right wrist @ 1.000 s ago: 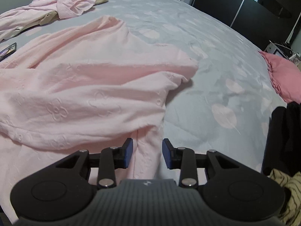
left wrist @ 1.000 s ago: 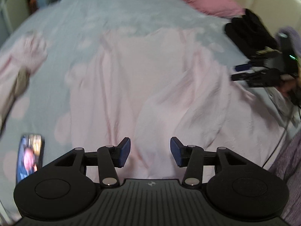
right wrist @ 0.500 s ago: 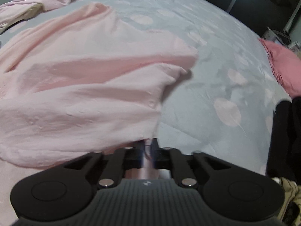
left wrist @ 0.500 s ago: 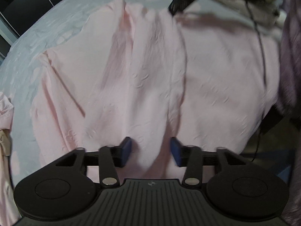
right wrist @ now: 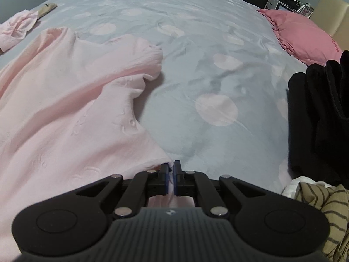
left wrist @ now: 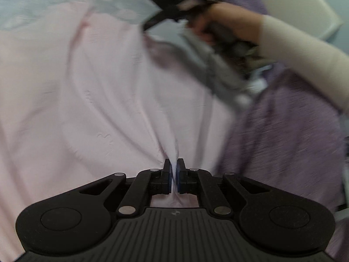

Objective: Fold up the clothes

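A pale pink garment [left wrist: 87, 87] with an embossed pattern lies spread on the grey bedcover [right wrist: 207, 54]. My left gripper [left wrist: 173, 166] is closing, its pads pinching a gathered fold of the pink cloth. My right gripper [right wrist: 172, 167] is closing too, and its pads pinch the garment [right wrist: 65, 113] at its near right edge. In the left wrist view, a blurred hand [left wrist: 229, 26] in a cream sleeve [left wrist: 301, 54] holds the other gripper over the garment's far side.
A pink pillow [right wrist: 305, 35] lies at the far right of the bed. Black clothes [right wrist: 322, 113] and a striped garment [right wrist: 327, 207] are piled at the right. A second pink garment [right wrist: 19, 26] lies at the far left. Purple fabric [left wrist: 283, 148] lies to the garment's right.
Both grippers went from open to pinching the pink cloth. The left view swung right, losing the phone and bringing the hand and sleeve close. The right gripper now holds the garment's edge.
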A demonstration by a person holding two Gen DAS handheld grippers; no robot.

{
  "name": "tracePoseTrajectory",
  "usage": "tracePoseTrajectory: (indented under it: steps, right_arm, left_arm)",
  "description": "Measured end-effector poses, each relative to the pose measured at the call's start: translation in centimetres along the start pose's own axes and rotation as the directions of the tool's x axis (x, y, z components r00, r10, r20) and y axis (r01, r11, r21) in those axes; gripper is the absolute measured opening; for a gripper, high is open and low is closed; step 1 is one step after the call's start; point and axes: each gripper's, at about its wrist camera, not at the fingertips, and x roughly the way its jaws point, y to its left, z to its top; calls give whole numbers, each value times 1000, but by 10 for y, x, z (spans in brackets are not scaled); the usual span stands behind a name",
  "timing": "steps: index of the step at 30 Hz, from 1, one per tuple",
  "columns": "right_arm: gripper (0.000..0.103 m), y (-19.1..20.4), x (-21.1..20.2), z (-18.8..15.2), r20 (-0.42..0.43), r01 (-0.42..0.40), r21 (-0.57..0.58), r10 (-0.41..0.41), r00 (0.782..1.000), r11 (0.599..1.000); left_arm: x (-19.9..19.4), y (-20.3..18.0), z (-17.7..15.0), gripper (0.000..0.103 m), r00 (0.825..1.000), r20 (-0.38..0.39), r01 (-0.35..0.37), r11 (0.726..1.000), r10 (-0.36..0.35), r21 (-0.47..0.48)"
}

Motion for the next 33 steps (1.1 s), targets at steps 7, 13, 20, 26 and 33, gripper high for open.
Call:
tracePoseTrajectory:
  steps: [7, 13, 20, 26, 33]
  right_arm:
    - [5, -12, -1, -4, -13, -10, 25, 10, 1000, 1000]
    - [12, -22, -10, -14, -44, -26, 45, 28, 999, 999]
    - [19, -43, -50, -47, 19, -128, 173, 127, 992, 977]
    - [21, -44, -67, -61, 109, -273, 255, 253, 961, 928]
    - [37, -46, -56, -48, 128, -308, 326, 281, 951, 894]
  left_arm:
    - [44, -49, 9, 3, 998, -9, 57, 995, -56, 85]
    - [47, -42, 13, 39, 1000, -16, -12, 997, 13, 72]
    - [-4, -19, 39, 44, 989, 42, -145, 982, 141, 123]
    - [-21, 11, 93, 44, 941, 160, -321, 935, 297, 149]
    - [11, 46, 155, 44, 897, 227, -420, 893, 380, 164]
